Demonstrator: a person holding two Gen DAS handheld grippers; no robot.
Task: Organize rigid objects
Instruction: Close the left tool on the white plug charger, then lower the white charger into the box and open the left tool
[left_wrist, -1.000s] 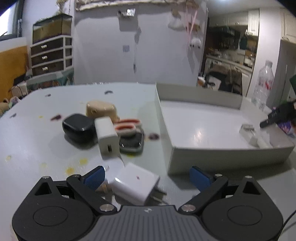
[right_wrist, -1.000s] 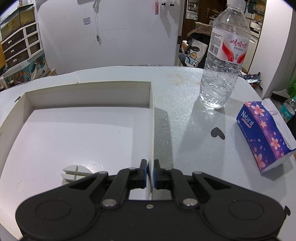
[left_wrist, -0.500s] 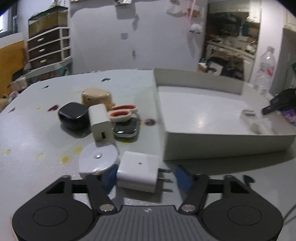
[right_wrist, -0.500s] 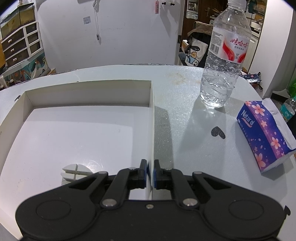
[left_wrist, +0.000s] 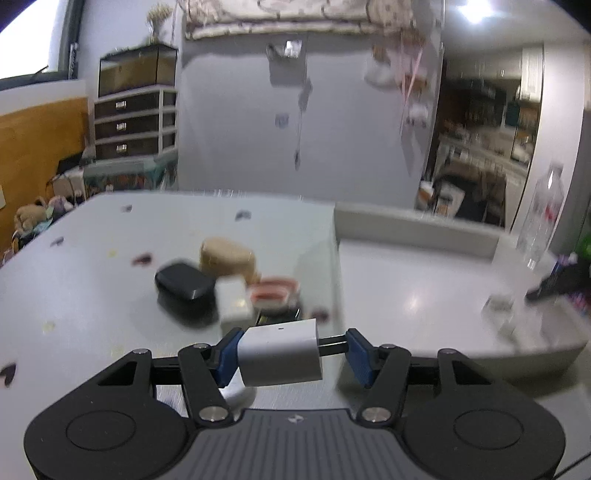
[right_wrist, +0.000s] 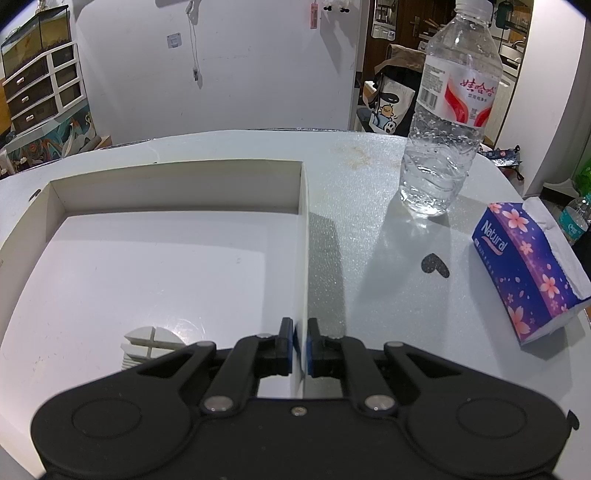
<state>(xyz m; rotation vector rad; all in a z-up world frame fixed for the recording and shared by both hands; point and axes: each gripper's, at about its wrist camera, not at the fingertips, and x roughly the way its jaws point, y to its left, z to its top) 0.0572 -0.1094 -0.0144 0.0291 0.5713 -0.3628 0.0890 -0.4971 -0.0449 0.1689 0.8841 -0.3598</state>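
Note:
My left gripper (left_wrist: 293, 354) is shut on a white plug-in charger (left_wrist: 279, 352), lifted above the table; one blue pad presses its body, the other its prongs. Behind it lie a black case (left_wrist: 184, 284), a beige case (left_wrist: 227, 256), a white USB adapter (left_wrist: 232, 302) and an orange-rimmed item (left_wrist: 273, 291). A white round piece (left_wrist: 238, 395) lies under the charger. The white box (left_wrist: 413, 221) stands to the right. My right gripper (right_wrist: 300, 349) is shut on the box wall (right_wrist: 303, 240). A white ribbed disc (right_wrist: 147, 345) lies inside the box.
A clear water bottle (right_wrist: 447, 122) and a purple flowered tissue pack (right_wrist: 524, 269) stand on the table right of the box. Small dark stains and yellow spots mark the tabletop. A drawer unit and a white wall lie beyond the table.
The left jaws closed on the white charger and lifted it off the table; the view rose and the pile now sits farther below. The right gripper kept its hold on the box wall.

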